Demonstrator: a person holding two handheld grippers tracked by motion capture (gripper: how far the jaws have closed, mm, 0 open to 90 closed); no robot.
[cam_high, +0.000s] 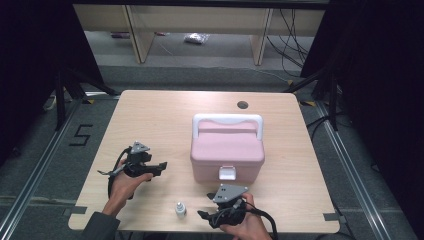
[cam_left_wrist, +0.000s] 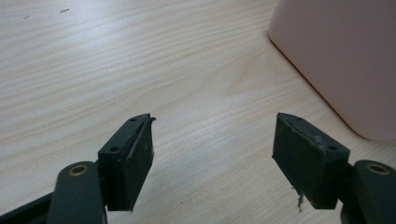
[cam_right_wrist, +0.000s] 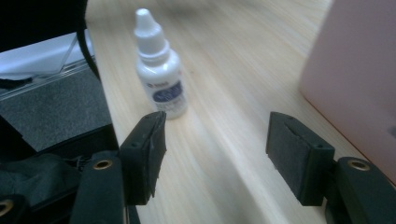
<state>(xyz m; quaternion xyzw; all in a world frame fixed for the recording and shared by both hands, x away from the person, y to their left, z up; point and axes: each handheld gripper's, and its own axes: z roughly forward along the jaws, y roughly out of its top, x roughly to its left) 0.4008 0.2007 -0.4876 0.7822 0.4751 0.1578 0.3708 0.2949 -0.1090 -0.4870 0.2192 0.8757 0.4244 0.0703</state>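
A pink box with a white handle and white front latch stands shut in the middle of the wooden table. A small white dropper bottle with a blue label stands upright near the front edge. My right gripper is low at the front edge, just right of the bottle, pointing left at it with jaws open and nothing between them. In the right gripper view the bottle stands just beyond the left jaw. My left gripper is open and empty, left of the box, pointing toward its side.
A round cable hole sits in the table's far edge. Beyond the table are wooden furniture legs, cables and a plastic bag on the floor. Black curtains hang at both sides. A taped "5" marks the floor at left.
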